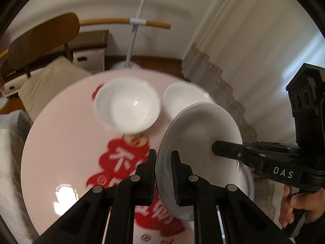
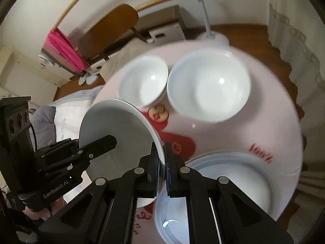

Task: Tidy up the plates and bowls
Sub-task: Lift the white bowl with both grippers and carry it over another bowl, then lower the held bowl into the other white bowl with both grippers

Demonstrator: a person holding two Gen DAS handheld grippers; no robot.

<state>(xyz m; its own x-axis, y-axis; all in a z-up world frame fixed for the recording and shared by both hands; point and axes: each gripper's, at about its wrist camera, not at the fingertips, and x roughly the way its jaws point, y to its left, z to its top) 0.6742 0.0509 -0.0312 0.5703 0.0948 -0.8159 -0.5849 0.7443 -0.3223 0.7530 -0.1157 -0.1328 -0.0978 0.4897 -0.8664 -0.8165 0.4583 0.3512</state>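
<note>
Both grippers, left gripper [image 1: 163, 174] and right gripper [image 2: 161, 168], pinch one plate [image 1: 199, 142] edge-on above the desk [image 1: 61, 142], fingers closed on its rim. Risk: uneven release or opposing pulls could make it slip onto the plate stack [image 2: 233, 172] or bowls [image 2: 209, 85].

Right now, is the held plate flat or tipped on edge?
Tipped on edge: the plate stands off the table, pinched by the left gripper and right gripper.

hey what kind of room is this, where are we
Probably a bedroom or living room at home: a round pink table, a brown chair, lace-edged curtains and a white clothes stand on wooden flooring.
</note>
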